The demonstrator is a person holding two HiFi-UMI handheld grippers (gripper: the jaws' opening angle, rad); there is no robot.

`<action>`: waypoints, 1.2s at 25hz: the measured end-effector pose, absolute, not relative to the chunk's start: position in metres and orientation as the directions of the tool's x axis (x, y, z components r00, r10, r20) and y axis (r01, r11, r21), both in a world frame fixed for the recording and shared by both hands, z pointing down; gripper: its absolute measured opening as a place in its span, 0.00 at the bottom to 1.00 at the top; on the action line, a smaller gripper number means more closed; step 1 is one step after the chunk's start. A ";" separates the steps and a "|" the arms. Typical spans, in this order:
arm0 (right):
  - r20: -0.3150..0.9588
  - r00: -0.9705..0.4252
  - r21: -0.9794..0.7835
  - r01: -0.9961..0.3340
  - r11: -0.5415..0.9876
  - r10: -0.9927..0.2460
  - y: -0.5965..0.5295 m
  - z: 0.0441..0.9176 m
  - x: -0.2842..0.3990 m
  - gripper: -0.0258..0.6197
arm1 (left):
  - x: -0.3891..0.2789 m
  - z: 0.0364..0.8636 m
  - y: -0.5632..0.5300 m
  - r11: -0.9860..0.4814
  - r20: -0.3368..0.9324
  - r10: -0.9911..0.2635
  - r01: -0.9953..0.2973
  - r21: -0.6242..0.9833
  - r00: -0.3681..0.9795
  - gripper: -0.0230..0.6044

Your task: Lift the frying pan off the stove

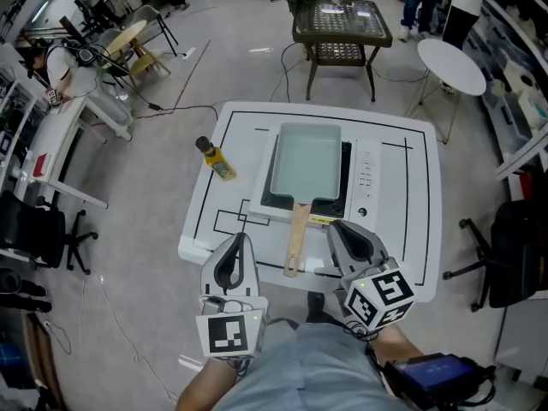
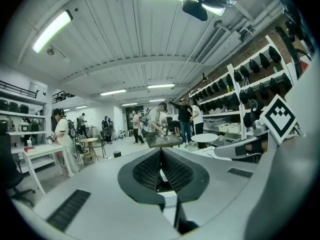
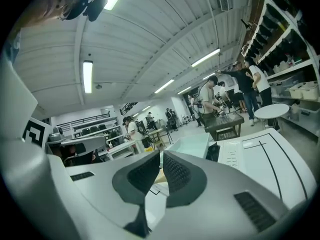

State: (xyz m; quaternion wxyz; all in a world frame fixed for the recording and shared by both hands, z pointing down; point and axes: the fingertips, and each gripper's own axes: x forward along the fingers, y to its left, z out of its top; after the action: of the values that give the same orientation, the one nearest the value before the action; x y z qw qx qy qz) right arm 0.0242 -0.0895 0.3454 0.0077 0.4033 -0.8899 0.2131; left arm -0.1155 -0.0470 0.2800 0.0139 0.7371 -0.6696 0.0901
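A rectangular pale-green frying pan (image 1: 306,161) sits on the black stove (image 1: 345,187) on the white table (image 1: 411,195). Its wooden handle (image 1: 296,238) points toward me. My left gripper (image 1: 240,238) hovers at the table's near edge, left of the handle, shut and empty. My right gripper (image 1: 336,227) is just right of the handle, also shut with nothing in it. In the right gripper view the pan (image 3: 192,144) shows beyond the closed jaws (image 3: 161,159). In the left gripper view the closed jaws (image 2: 161,156) point over the table toward the room.
A yellow bottle with a black cap (image 1: 215,158) lies on the table's left edge. Beyond the table stand a dark square table (image 1: 341,24) and a round white table (image 1: 451,65). People stand further back. An office chair (image 1: 514,247) is at the right.
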 end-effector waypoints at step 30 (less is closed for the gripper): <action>0.283 -0.632 -0.467 -0.748 0.472 -0.721 -0.147 0.389 -0.009 0.12 | -0.172 0.321 -0.137 -0.166 0.257 -0.955 -0.985 -0.049 0.148 0.06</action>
State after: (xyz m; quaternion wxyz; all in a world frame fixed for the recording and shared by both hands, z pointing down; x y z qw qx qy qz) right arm -0.0086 -0.1473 0.3889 0.0232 0.4283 -0.8577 0.2836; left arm -0.1720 -0.1371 0.3205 0.0652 0.7549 -0.6423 0.1150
